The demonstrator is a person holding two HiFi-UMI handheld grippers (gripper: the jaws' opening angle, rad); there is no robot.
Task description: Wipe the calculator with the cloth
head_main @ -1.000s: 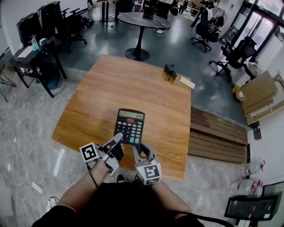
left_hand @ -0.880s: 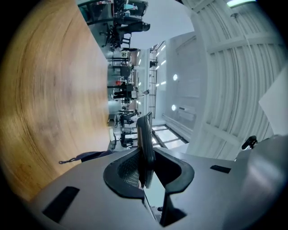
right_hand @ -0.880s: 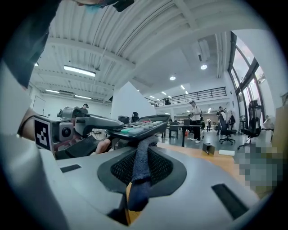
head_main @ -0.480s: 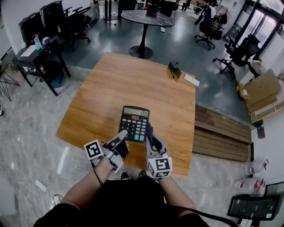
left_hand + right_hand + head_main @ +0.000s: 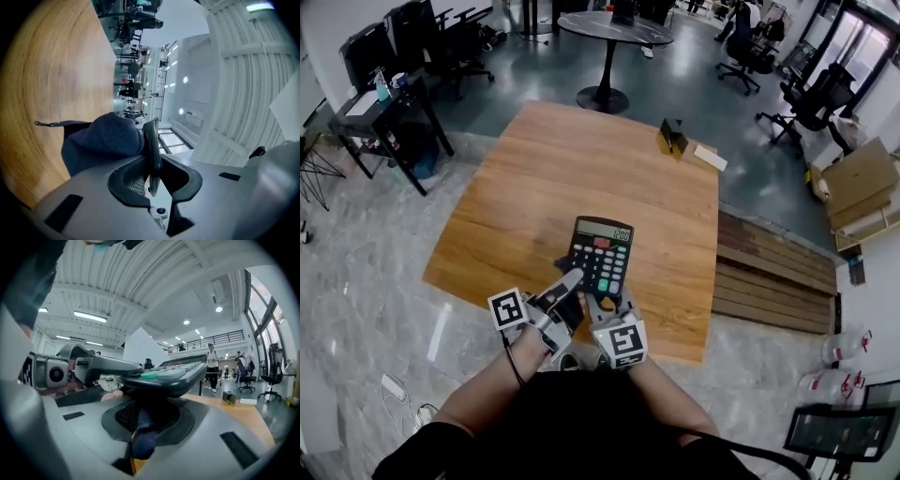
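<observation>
A black calculator with its keys facing up hangs above the near part of the wooden table. My left gripper is shut on its near left edge; in the left gripper view the calculator stands edge-on between the jaws. My right gripper is shut on a dark blue cloth and sits under the calculator's near end. A fold of the cloth shows at the calculator's left side, bunched against its underside.
A small dark holder and a white flat item lie at the table's far right corner. Wooden planks lie on the floor to the right. A round table and office chairs stand beyond.
The right gripper slid forward along the calculator with the cloth, then came back to its near end. The left gripper kept its grip on the calculator.
</observation>
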